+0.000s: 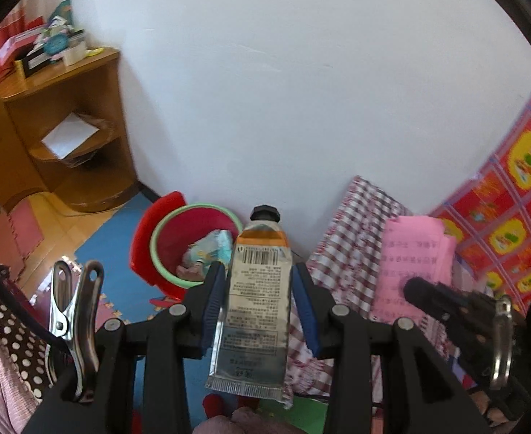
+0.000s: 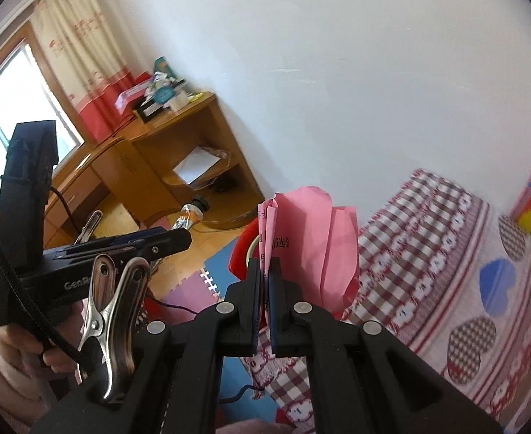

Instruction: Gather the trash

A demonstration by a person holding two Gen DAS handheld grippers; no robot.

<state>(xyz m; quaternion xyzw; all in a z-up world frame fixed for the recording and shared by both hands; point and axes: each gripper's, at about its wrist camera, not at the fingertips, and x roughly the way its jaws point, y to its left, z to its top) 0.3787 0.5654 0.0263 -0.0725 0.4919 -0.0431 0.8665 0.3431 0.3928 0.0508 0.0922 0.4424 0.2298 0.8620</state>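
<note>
Currently both tools are loaded. Left tool (image 1: 258,289) grips a metal squeeze tube (image 1: 254,307) across its mid body, blue pads (image 1: 214,300) pressing both sides, black cap pointing far, crimped end near. Right tool (image 2: 264,289) is clamped shut on a folded pink paper (image 2: 312,246), pinched at its near lower edge; the rest fans out up and right, unsupported.

Location: tube hangs above the floor, just near of a red bin (image 1: 193,246) with a green rim, which stands on blue foam mats against the far wall. Bin already holds a crumpled wrapper. In the left wrist view the pink paper sits right of the tube, over a checked bedspread (image 1: 352,238).

Handling, my read:
- Tube: light, soft-walled, partly flattened. Dents under pressure, smooth foil could slip. Mid-body hold looks fine; the crimp is stiffer if a regrip is needed.
- Paper: near weightless, floppy, tears easily. Hold on the folded stack, not a single sheet.

Writing: tube back shows a barcode and blocks of small print, too fine to read. Paper carries printed Chinese characters, mostly illegible. Left tool's body in the right wrist view reads "GenR…", rest hidden behind a metal clip (image 2: 113,311).
</note>
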